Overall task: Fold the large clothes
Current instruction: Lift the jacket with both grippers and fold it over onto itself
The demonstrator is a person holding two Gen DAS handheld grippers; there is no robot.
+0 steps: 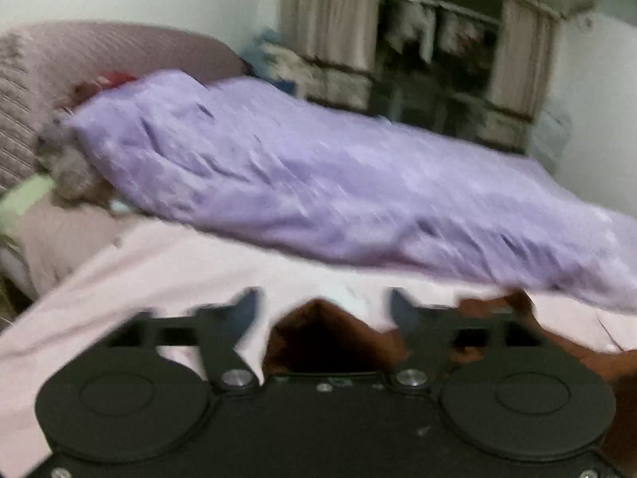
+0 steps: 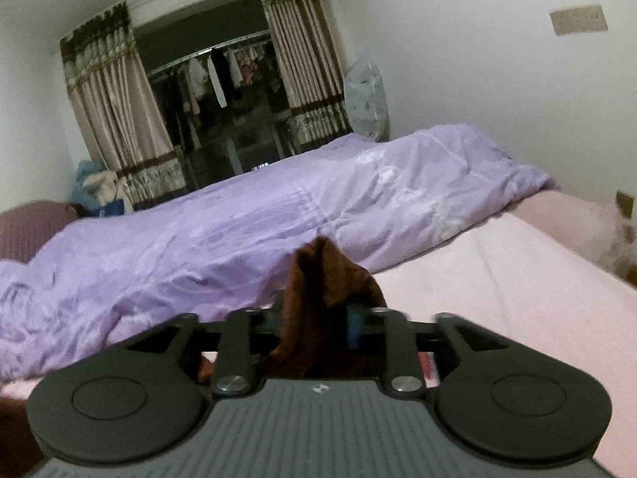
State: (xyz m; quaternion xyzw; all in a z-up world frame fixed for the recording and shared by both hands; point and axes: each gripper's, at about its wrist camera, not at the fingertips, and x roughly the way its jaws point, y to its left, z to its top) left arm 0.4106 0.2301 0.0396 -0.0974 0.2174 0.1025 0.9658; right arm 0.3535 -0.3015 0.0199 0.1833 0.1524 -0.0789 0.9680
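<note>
Covering the bed's far side, the purple quilt [image 2: 247, 215] left the pink sheet [image 2: 517, 298] free as folding surface. Brown garment [image 2: 322, 279] rose bunched between both tools for lifting: right gripper [image 2: 318, 318] pinched it, left gripper [image 1: 322, 310] stood wide, fabric between its fingers, grip uncertain.

Open pink sheet [image 2: 517, 298] ahead and right; bulky purple duvet [image 2: 239, 215] blocking far side along bed.

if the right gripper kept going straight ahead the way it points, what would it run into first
Probably the purple quilt heaped along the bed, straight ahead past the brown cloth bunched between the right gripper fingers. Depth is hard to judge through the fisheye.
</note>
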